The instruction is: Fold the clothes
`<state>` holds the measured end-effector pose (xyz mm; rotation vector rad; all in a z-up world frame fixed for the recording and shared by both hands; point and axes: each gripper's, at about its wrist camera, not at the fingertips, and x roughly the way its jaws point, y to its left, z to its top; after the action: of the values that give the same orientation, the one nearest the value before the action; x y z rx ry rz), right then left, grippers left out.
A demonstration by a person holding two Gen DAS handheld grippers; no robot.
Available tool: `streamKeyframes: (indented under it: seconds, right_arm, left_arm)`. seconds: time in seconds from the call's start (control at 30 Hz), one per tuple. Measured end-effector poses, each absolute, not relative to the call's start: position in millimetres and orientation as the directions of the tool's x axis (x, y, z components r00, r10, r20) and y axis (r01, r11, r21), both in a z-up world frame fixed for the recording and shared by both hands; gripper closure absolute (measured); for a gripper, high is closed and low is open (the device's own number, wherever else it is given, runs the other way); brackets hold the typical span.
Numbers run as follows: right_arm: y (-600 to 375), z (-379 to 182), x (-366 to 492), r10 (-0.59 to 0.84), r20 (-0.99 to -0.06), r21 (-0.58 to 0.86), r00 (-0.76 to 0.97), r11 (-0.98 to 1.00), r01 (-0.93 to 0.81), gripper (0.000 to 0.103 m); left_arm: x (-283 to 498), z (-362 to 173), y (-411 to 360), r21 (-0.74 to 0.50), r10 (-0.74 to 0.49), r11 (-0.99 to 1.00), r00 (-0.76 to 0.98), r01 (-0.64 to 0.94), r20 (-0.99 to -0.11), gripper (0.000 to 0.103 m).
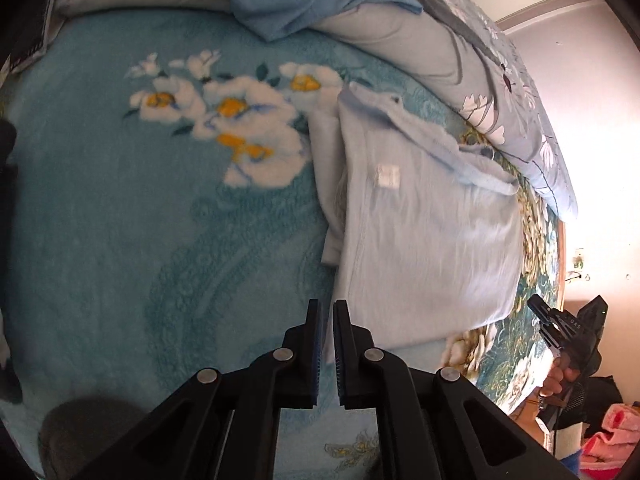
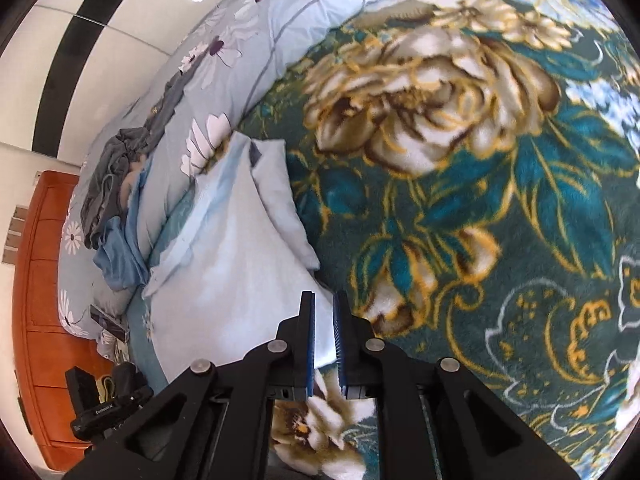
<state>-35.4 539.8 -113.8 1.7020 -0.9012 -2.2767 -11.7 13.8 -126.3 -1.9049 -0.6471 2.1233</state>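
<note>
While the folded pale-blue garment lies on the blanket, both grippers' jaws seem nearly closed, empty.

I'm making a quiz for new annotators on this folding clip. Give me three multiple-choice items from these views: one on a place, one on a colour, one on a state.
1. Where does the folded garment lie?
A. on the blanket
B. on the orange cabinet
C. on the floor

2. What colour is the folded garment?
A. red
B. pale blue
C. black

3. What does the left gripper hold?
A. a corner of the garment
B. nothing
C. a pillow

Answers: 1 A, it lies flat on the floral blanket beside the quilt. 2 B, its cloth shows pale blue in both views. 3 B, only blanket shows through the narrow gap between its pads.
</note>
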Motion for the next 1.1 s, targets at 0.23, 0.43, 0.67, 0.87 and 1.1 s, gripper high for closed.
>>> streamKeyframes:
  seconds: [0.23, 0.43, 0.67, 0.87, 1.1]
  right_arm:
    - [464, -106, -109, -0.488, -0.821, 0.520, -0.296, -0.853, -0.036, 0.086]
    - [377, -135, -140, -0.392, -0.904, 0.348, -0.169, -0.907, 0.236, 0.083]
    - [358, -143, -176, -0.365, -0.908, 0.300, -0.205, -0.910, 0.287, 0.083]
    - [379, -148, -212, -0.328, -0.918, 0.297, -0.223, -0.941, 0.164, 0.083]
    - [459, -119, -173, -0.368, -0.880, 0.365, -0.301, -0.928, 0.067, 0.066]
  left_arm:
    - [-92, -139, 76, -0.404, 0.404, -0.914, -0.136, -0.031, -0.904, 0.071]
    - [-127, -161, 123, -0.248, 0.279, -0.949, -0.151, -0.194, -0.948, 0.071]
    - [-162, -161, 101, -0.258, 0.286, -0.956, -0.240, -0.143, -0.928, 0.071]
    - [-183, -174, 80, -0.266, 0.266, -0.964, -0.213, -0.028, -0.940, 0.071]
    - [-154, -146, 80, -0.366, 0.357, -0.931, -0.232, -0.005, -0.905, 0.069]
